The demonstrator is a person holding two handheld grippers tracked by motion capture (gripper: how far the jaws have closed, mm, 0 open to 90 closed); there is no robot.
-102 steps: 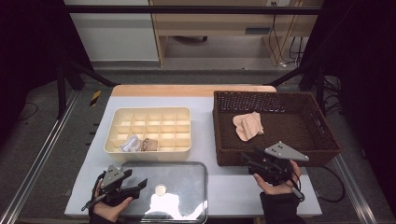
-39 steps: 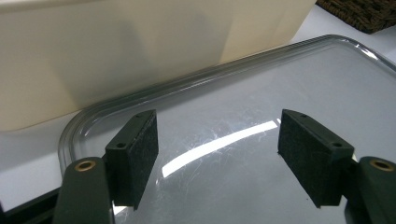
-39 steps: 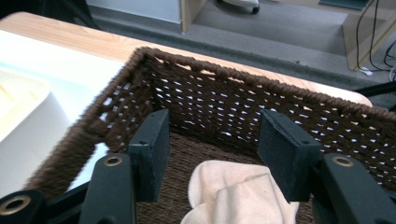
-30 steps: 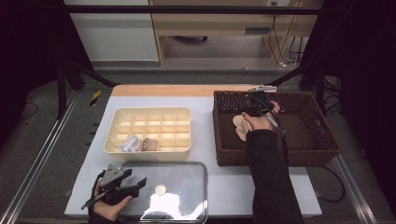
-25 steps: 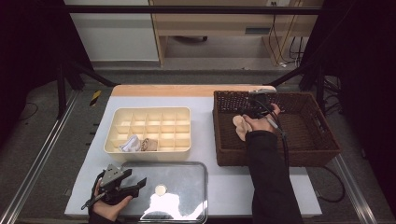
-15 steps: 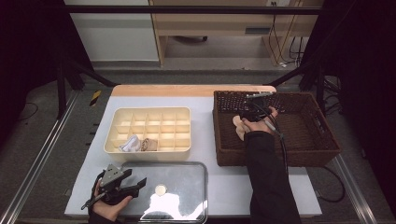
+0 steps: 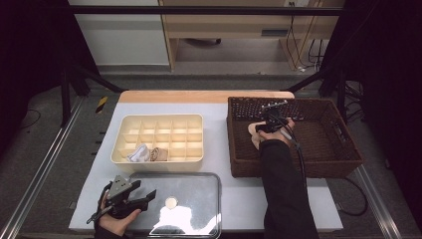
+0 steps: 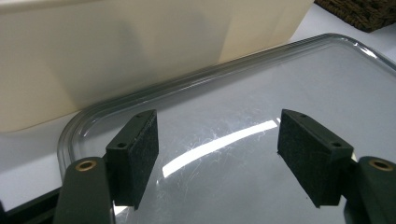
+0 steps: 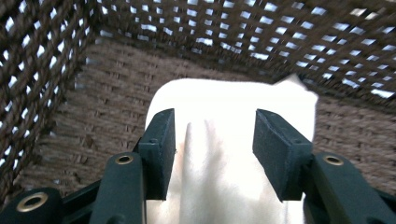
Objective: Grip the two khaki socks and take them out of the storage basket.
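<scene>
A pale peach cloth [image 7: 252,133] lies crumpled in the left part of the brown wicker basket [image 7: 348,149]. My right gripper [image 7: 268,121] points down into the basket over it. In the right gripper view the cloth [image 9: 224,100] rises as a fold between the two pads of the right gripper [image 9: 215,135], which stand apart on either side and do not press it; these jaws have just been opening a little. My left gripper [image 7: 148,197] rests at the front left, open, over the edge of a glossy clear lid [image 7: 199,189]. The left gripper [image 8: 217,140] holds nothing above the lid [image 8: 280,84].
A cream compartment box [image 7: 159,119] stands left of the basket, with a white roll [image 7: 136,154] and a tan roll [image 7: 158,154] in its front row. The lid has a round knob [image 7: 170,202]. The cream box wall [image 8: 140,46] stands close behind the lid.
The right hand, earlier at the table's front right edge, has reached into the basket and over the last second sunk onto the cloth. The left gripper has stayed in place.
</scene>
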